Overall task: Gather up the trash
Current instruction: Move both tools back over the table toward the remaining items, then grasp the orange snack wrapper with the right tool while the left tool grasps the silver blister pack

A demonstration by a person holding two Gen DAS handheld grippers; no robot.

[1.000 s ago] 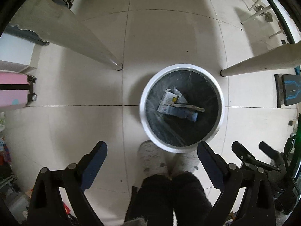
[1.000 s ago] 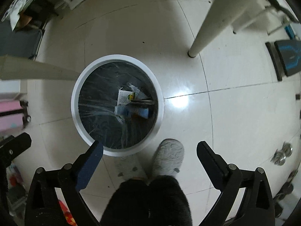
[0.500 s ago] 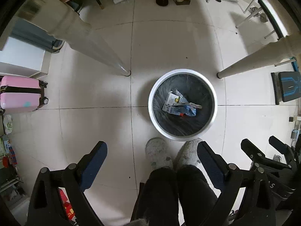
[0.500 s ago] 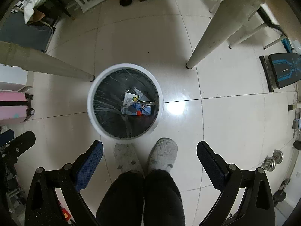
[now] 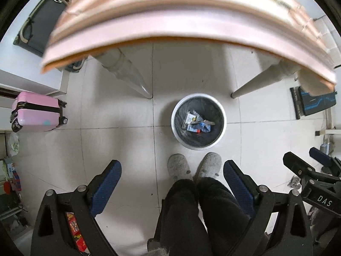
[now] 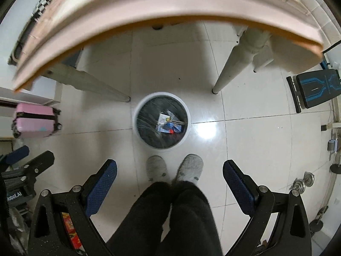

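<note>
A round white trash bin (image 5: 175,125) with a dark liner stands on the tiled floor far below; it also shows in the right wrist view (image 6: 136,125). Several pieces of trash (image 5: 197,123) lie inside it, among them white and blue wrappers (image 6: 169,123). My left gripper (image 5: 172,177) is open and empty, high above the floor. My right gripper (image 6: 169,176) is open and empty, also high up. Each gripper shows at the edge of the other's view: the right one (image 5: 307,170), the left one (image 6: 27,160).
The pink edge of a table (image 5: 170,21) fills the top of both views, with its pale legs (image 5: 127,74) (image 6: 236,64) beside the bin. The person's grey slippers (image 5: 178,166) stand just before the bin. A pink suitcase (image 5: 36,112) is left, a black-blue bench (image 6: 315,89) right.
Both grippers have risen well away from the bin, which now looks much smaller. The table edge has come into view at the top. Both stay open.
</note>
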